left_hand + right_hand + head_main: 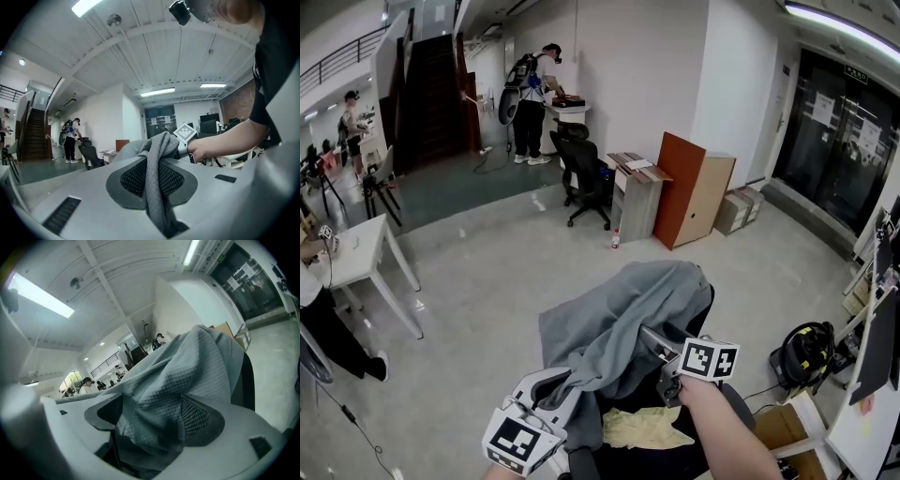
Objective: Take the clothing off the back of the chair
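While the grey garment [628, 309] hangs over the back of the black chair [705, 314], the head view shows both tools working its near side. The left tool [555, 389] sits low at a trailing fold and the right tool [654, 345] higher in the bunched cloth, likely so the two can lift it clear of the top edge together. Bare floor [487, 281] gives room ahead and to the left; a cardboard box [773, 429] crowds the right.

Seen from the left gripper view, the jaws are almost together, pinching a rope-like fold of the garment.

From the right gripper view, the jaws gape wide, with waffle-textured cloth lying loosely between them and not pressed.
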### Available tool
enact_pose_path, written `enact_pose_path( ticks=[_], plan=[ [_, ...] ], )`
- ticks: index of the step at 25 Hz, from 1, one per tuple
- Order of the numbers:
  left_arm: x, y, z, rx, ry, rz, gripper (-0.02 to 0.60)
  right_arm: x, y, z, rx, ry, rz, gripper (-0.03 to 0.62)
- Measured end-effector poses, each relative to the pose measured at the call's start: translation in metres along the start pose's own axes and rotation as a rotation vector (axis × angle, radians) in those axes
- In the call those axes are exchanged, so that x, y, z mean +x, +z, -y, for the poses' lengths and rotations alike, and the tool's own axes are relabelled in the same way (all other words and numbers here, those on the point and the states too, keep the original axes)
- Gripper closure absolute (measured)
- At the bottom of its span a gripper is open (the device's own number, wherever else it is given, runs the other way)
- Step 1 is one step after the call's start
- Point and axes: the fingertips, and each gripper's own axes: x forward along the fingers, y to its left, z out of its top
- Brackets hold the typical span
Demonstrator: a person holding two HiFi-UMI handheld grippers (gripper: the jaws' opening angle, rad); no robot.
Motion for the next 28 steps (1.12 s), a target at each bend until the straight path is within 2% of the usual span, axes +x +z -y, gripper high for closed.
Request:
enact_pose_path(
  ticks=[2,6,10,11,13,15,17,19,21,23,26,28],
  plan=[
    [0.001,-0.003,0.005,-0.003,-0.025,0.006,0.538,0.011,-0.004,0.001,0.052,0.004,-0.015,0.212],
    [0.005,-0.016,0.011,-0.065,-0.084,0.0,0.538,0.039,-0.014,-0.002,0.116,0.019,-0.05,0.212],
    [0.004,-0.032,0.012,-0.121,-0.11,-0.045,0.538,0.057,-0.018,-0.008,0.072,0.005,-0.064,0.215],
    [0.004,-0.033,0.011,-0.113,-0.116,-0.038,0.538,0.06,-0.018,-0.013,0.051,0.004,-0.067,0.237],
    [0.004,-0.037,0.007,-0.097,-0.128,-0.019,0.54,0.065,-0.02,-0.022,0.013,0.009,-0.07,0.323],
    [0.004,-0.044,0.005,-0.115,-0.14,-0.018,0.54,0.068,-0.023,-0.029,-0.019,0.005,-0.064,0.386],
    [0.003,-0.051,0.001,-0.145,-0.151,-0.027,0.54,0.068,-0.022,-0.033,-0.042,-0.011,-0.05,0.48],
    [0.001,-0.058,-0.003,-0.162,-0.159,-0.042,0.54,0.065,-0.021,-0.041,-0.06,-0.015,-0.038,0.528],
    [-0.003,-0.064,-0.006,-0.167,-0.163,-0.053,0.54,0.06,-0.021,-0.054,-0.088,0.016,-0.023,0.537],
    [-0.008,-0.069,-0.01,-0.172,-0.163,-0.055,0.54,0.053,-0.02,-0.08,-0.132,0.087,0.003,0.542],
    [-0.018,-0.071,-0.018,-0.178,-0.157,-0.046,0.54,0.045,-0.024,-0.14,-0.246,0.218,0.022,0.545],
    [-0.027,-0.067,-0.025,-0.178,-0.148,-0.032,0.54,0.041,-0.026,-0.177,-0.285,0.272,0.041,0.545]
  ],
)
